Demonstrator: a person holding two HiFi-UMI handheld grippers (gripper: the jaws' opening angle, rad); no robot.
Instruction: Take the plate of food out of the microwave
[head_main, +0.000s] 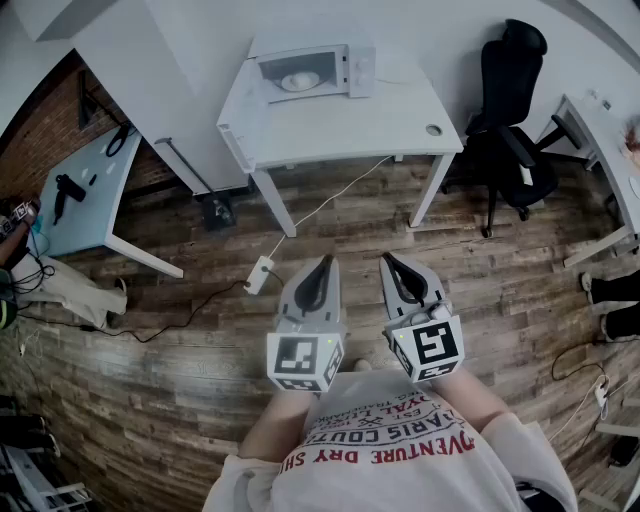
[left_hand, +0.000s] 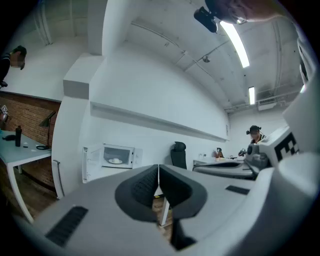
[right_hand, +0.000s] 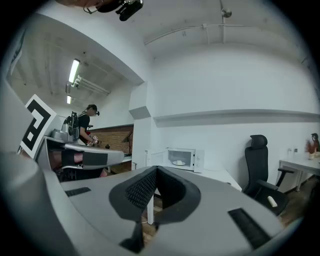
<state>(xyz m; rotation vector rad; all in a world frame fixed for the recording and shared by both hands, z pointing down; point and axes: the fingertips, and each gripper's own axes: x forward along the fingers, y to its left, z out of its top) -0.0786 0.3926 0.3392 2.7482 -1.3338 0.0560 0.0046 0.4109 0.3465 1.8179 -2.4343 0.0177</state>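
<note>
A white microwave (head_main: 312, 66) stands at the back of a white table (head_main: 340, 130), its door (left_hand: 90, 162) swung open to the left. Inside it sits a plate of food (head_main: 298, 80), also visible as a small pale plate of food (left_hand: 115, 160) in the left gripper view and as a plate of food (right_hand: 178, 162) in the right gripper view. My left gripper (head_main: 323, 262) and right gripper (head_main: 388, 260) are held side by side over the wooden floor, well short of the table. Both are shut with nothing between their jaws.
A black office chair (head_main: 512, 110) stands right of the table. A power strip (head_main: 259, 274) with cables lies on the floor in front of it. Another white table (head_main: 85, 195) is at the left, a desk (head_main: 603, 140) at the right. Other people work at both sides.
</note>
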